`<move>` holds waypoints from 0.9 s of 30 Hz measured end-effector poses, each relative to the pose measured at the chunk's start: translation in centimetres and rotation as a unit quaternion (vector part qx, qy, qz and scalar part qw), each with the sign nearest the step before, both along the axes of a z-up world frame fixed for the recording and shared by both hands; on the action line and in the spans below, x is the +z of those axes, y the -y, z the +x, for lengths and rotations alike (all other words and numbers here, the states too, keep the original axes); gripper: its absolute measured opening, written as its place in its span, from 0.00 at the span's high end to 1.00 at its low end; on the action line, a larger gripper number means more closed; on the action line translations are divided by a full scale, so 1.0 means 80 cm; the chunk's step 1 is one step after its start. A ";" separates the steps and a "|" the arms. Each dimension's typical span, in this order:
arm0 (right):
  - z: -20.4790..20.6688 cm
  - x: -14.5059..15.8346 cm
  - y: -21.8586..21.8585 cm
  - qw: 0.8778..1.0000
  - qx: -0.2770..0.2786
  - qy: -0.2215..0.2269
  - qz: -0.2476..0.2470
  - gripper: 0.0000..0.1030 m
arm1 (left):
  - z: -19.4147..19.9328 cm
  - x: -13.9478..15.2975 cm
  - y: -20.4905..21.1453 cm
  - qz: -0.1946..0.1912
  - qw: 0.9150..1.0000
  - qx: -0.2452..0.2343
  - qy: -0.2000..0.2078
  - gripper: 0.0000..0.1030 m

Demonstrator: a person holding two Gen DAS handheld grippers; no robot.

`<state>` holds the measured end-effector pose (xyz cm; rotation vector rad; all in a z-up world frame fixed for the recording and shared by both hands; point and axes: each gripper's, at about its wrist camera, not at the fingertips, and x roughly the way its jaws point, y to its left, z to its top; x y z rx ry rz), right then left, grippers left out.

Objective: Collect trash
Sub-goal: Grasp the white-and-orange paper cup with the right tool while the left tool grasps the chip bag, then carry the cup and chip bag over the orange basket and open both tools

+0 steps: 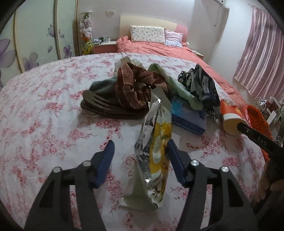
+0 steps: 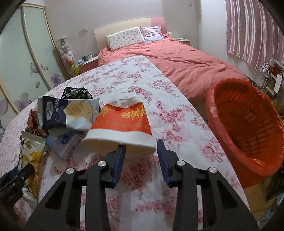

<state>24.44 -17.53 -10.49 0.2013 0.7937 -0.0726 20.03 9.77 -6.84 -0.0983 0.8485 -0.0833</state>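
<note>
A bedroom table under a floral cloth [image 2: 142,85] carries the litter. The orange paper cup [image 2: 120,128] lies on its side, its base just at the tips of the right gripper [image 2: 141,148], whose jaws are spread and hold nothing; they should be advanced around the base before closing, then carried to the orange bin [image 2: 248,128] beside the table. The left gripper [image 1: 140,151], wide open, brackets the yellow snack bag [image 1: 156,147] without pinching it

Bedroom: coral-quilted bed [image 2: 186,60], pink curtains [image 1: 261,58], floral wardrobe doors [image 1: 35,39], pale walls [image 1: 145,8].
</note>
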 end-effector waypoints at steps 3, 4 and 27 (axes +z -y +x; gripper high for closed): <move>0.003 -0.002 -0.002 1.000 0.007 -0.004 0.001 0.84 | 0.002 -0.002 0.000 -0.020 1.000 -0.013 -0.005 0.56; 0.003 -0.002 -0.003 1.000 0.008 -0.003 0.001 0.84 | 0.002 -0.003 0.000 -0.021 1.000 -0.017 -0.004 0.61; -0.045 0.036 0.042 0.997 -0.028 0.067 0.030 0.94 | -0.030 0.047 0.045 -0.029 0.997 -0.050 0.046 0.89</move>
